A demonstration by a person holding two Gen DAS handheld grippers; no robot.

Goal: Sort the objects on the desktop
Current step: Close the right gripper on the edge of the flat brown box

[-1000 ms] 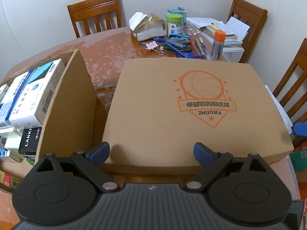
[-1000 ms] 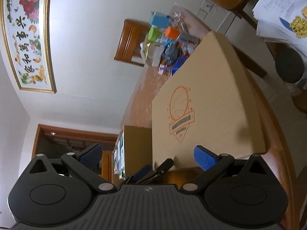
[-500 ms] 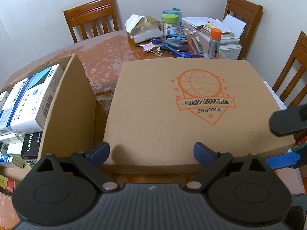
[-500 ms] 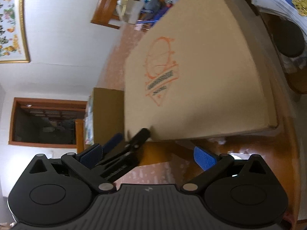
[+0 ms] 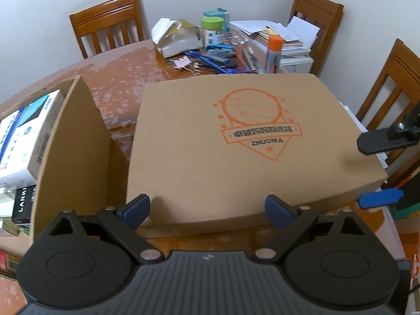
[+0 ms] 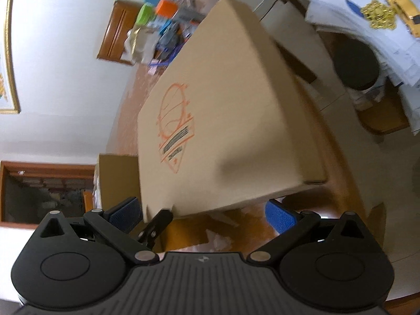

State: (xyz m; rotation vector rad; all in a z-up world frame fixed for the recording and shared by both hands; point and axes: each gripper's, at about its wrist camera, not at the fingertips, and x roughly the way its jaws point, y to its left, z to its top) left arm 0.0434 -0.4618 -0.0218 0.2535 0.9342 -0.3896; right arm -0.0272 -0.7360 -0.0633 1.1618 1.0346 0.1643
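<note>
A big flat cardboard box point(image 5: 236, 144) with an orange basketball logo lies on the brown table point(image 5: 118, 84). My left gripper point(image 5: 206, 208) is open at the box's near edge, its blue pads wide apart and holding nothing. My right gripper point(image 6: 203, 214) is also open, turned on its side at the box's point(image 6: 223, 105) near right corner. In the left wrist view its black finger point(image 5: 380, 140) hovers above that corner and its blue pad point(image 5: 378, 199) sits below the edge. One left finger point(image 6: 157, 223) shows in the right wrist view.
An open carton point(image 5: 71, 144) holding several packaged boxes stands left of the flat box. Across the table lie pens point(image 5: 210, 59), a green-lidded jar point(image 5: 213, 30), an orange-capped glue stick point(image 5: 273, 52) and papers. Wooden chairs point(image 5: 107, 23) ring the table. Papers point(image 6: 367, 26) pile up on the right.
My right gripper has come down and in to the box's right corner, now straddling its edge. The left gripper has stayed put and open.
</note>
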